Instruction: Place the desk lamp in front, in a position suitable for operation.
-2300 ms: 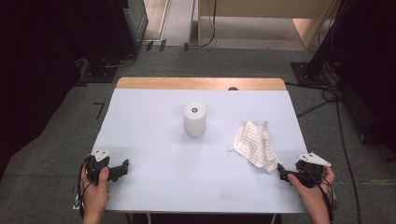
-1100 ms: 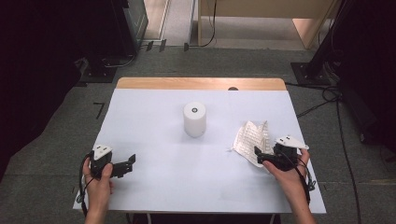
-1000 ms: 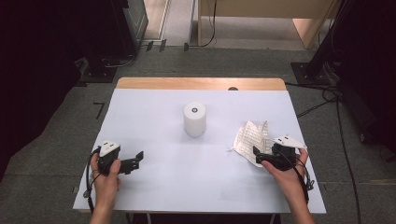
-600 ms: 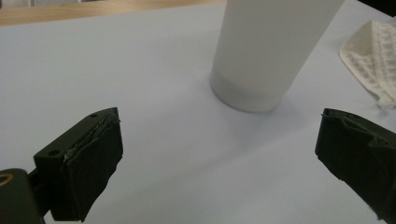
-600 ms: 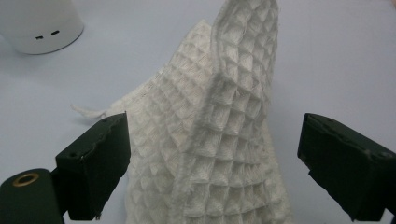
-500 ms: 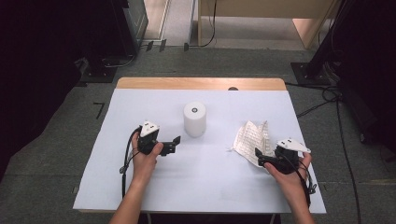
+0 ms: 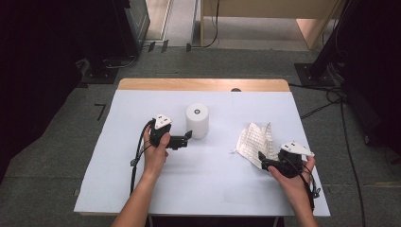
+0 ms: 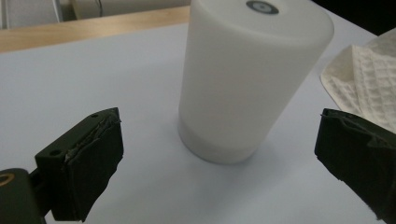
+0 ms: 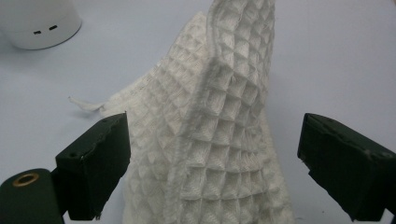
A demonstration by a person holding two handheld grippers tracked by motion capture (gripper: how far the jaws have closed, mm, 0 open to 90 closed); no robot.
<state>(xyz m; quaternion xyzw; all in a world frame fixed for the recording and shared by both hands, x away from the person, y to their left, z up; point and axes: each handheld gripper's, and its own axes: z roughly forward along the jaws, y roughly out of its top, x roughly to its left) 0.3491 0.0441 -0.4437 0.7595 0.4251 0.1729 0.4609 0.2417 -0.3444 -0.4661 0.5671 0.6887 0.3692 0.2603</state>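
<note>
- The left claw [image 7: 188, 137] stood wide open, its two black jaws well apart and holding nothing.
- It lay level over the tabletop [image 7: 118, 179], pointing at the white cylinder [image 7: 197, 120], with the jaw tips just beside the cylinder's lower side; whether they touched it could not be told from the high view.
- In the left gripper view the white cylinder [image 8: 247, 79] stood upright between and beyond the two jaws, clear of both pads, with a small grey ring on its flat top.
- The right claw [image 7: 263, 160] was also wide open, gripping nothing.
- In the right gripper view the waffle-weave cloth [image 9: 210, 154] lay in the gap between the jaws, a raised fold running up its middle; the left jaw sat right at the cloth's edge, while the right one stood clear of it.
- In the high view the cloth [image 7: 255, 139] lay crumpled on the right part of the tabletop, right of the cylinder and apart from it, its near end at the right claw's tips.
- The cylinder was closed on top, so any contents could not be seen; two small slots showed near its base [image 9: 44, 30] in the right gripper view.
</note>
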